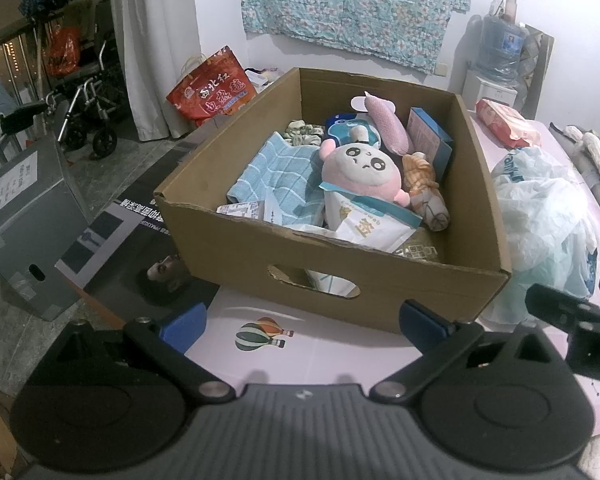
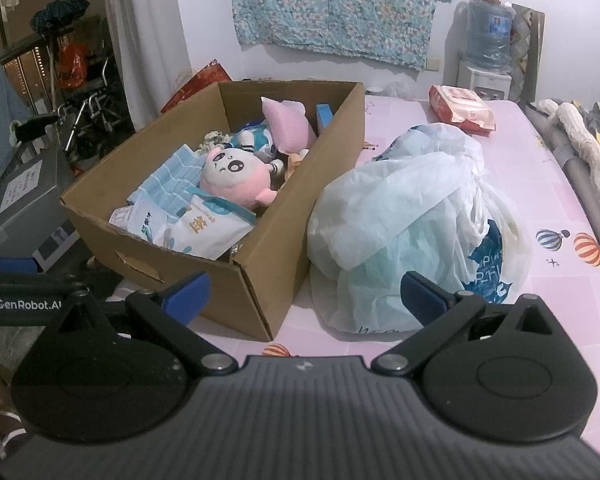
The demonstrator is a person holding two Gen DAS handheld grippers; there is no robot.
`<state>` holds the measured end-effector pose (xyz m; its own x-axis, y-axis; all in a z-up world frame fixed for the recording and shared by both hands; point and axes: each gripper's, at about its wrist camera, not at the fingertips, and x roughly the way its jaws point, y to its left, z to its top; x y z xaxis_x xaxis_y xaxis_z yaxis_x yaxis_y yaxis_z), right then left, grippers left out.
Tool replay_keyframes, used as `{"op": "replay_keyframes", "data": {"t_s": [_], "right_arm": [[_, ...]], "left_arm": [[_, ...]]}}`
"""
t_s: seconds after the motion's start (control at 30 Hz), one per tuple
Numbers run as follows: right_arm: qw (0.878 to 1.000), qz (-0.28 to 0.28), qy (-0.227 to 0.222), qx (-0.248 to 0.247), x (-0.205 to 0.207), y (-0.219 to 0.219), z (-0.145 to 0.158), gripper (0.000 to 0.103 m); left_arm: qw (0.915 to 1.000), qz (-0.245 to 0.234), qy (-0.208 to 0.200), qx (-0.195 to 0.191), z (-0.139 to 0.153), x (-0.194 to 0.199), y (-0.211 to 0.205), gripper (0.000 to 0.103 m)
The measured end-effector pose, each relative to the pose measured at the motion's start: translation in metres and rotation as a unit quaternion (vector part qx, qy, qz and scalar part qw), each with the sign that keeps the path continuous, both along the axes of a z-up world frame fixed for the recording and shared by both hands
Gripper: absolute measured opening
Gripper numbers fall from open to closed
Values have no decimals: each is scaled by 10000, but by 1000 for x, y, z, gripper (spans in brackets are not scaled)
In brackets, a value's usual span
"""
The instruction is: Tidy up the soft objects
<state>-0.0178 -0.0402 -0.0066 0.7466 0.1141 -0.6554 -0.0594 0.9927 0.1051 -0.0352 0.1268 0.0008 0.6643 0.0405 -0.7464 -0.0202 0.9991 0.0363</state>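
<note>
An open cardboard box (image 1: 380,280) (image 2: 260,280) stands on the pink sheet. Inside lie a pink round plush (image 1: 360,168) (image 2: 236,176), a light blue checked towel (image 1: 276,172) (image 2: 172,184), a pink pad (image 1: 384,120) (image 2: 288,124), white soft packs (image 1: 364,224) (image 2: 204,232) and a blue-and-white plush (image 2: 256,140). My left gripper (image 1: 304,324) is open in front of the box's near wall, holding nothing. My right gripper (image 2: 304,296) is open too, hovering between the box corner and a crumpled white plastic bag (image 2: 412,216) (image 1: 548,216).
A red wipes pack (image 2: 460,108) (image 1: 504,120) lies at the far side of the pink sheet (image 2: 560,200). Cream knitted fabric (image 2: 588,160) hangs at the right edge. On the floor to the left stand a grey box (image 1: 28,208), a red gift bag (image 1: 212,88) and a wheelchair (image 1: 88,120).
</note>
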Motion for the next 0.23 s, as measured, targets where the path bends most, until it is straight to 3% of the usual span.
{"op": "replay_keyframes", "data": {"t_s": [0.23], "right_arm": [[10000, -8, 9, 11, 0, 0, 0, 102]], "left_arm": [[10000, 8, 3, -1, -1, -1, 0, 103]]}}
